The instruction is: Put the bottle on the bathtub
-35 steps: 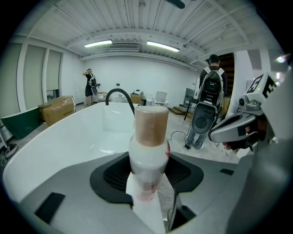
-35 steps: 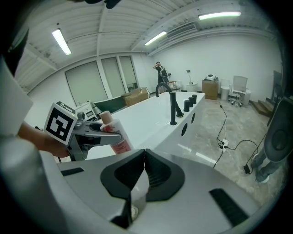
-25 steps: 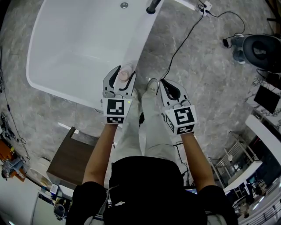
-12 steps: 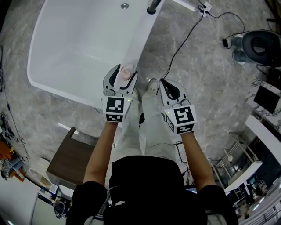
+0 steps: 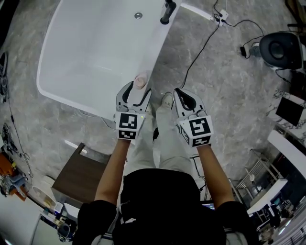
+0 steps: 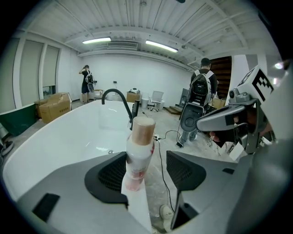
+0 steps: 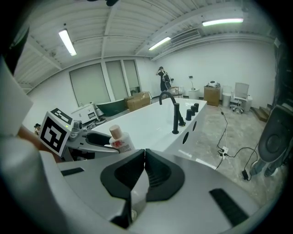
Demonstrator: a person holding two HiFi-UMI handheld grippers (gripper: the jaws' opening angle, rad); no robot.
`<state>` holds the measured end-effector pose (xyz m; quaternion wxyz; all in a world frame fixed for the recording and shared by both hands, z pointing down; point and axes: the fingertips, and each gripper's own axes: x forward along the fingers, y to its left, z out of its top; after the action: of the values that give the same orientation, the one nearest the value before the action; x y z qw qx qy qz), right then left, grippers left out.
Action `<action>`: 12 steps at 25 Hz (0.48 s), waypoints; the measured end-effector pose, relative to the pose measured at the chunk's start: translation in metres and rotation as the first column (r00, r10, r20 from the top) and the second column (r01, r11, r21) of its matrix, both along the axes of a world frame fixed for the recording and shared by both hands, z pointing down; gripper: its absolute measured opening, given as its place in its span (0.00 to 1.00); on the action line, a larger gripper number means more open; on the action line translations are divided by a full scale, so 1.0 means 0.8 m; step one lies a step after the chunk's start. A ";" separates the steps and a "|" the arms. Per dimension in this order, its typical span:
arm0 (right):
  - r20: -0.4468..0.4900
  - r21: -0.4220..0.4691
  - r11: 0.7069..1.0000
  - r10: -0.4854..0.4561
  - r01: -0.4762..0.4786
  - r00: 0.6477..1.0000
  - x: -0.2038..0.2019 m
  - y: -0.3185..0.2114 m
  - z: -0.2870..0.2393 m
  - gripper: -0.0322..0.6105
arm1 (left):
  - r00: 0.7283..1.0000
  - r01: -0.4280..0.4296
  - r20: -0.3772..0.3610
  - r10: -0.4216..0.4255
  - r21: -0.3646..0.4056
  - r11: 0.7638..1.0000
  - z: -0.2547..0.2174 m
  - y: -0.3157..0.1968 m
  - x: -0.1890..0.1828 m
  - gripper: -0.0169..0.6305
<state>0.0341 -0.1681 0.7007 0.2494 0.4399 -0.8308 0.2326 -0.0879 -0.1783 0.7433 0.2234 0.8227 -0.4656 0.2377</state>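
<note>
A white bottle (image 5: 140,82) with a tan cap stands upright on the near rim of the white bathtub (image 5: 155,48). My left gripper (image 5: 137,88) is open, its jaws either side of the bottle (image 6: 138,151); a gap shows on the bottle's right, and its left side is at or against the left jaw. My right gripper (image 5: 178,91) hangs over the marble floor just right of the tub, shut on nothing. In the right gripper view the jaws (image 7: 144,151) meet, and the bottle (image 7: 120,139) and left gripper (image 7: 98,139) show at left.
A black faucet (image 5: 167,9) rises from the tub's far rim. A black cable (image 5: 201,43) runs across the marble floor to a round black device (image 5: 279,48). A dark wooden cabinet (image 5: 81,167) stands by my left. Two people (image 6: 201,87) stand far back.
My left gripper has drawn back a little toward me, so the bottle now sits nearer its fingertips. The right gripper has barely moved.
</note>
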 end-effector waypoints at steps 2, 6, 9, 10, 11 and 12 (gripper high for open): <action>0.000 0.009 1.000 -0.002 0.002 1.000 -0.001 0.003 -0.011 0.09 | 1.000 0.007 -0.002 -0.007 -0.014 1.000 -0.009 0.010 -0.004 0.46; -0.001 0.029 1.000 -0.007 0.007 1.000 0.000 0.009 -0.036 0.09 | 1.000 -0.002 0.006 0.002 -0.023 1.000 -0.033 0.027 -0.007 0.46; -0.003 0.046 0.999 -0.007 0.007 1.000 0.001 0.011 -0.053 0.09 | 1.000 -0.013 0.004 0.013 -0.029 0.999 -0.050 0.032 -0.009 0.45; -0.003 0.050 0.999 -0.007 0.007 1.000 0.000 0.012 -0.059 0.09 | 1.000 -0.016 0.003 0.016 -0.027 1.000 -0.057 0.033 -0.011 0.45; -0.004 0.056 0.998 -0.007 0.007 1.000 -0.001 0.013 -0.064 0.09 | 1.000 -0.016 0.001 0.016 -0.021 1.000 -0.064 0.034 -0.013 0.45; -0.005 0.063 0.998 -0.006 0.007 1.000 -0.002 0.014 -0.071 0.09 | 1.000 -0.015 -0.002 0.015 -0.014 1.000 -0.072 0.034 -0.016 0.44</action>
<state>0.0324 -0.1567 0.6442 0.2380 0.4454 -0.8386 0.2043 -0.1005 -0.1514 0.6858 0.2278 0.8247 -0.4576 0.2418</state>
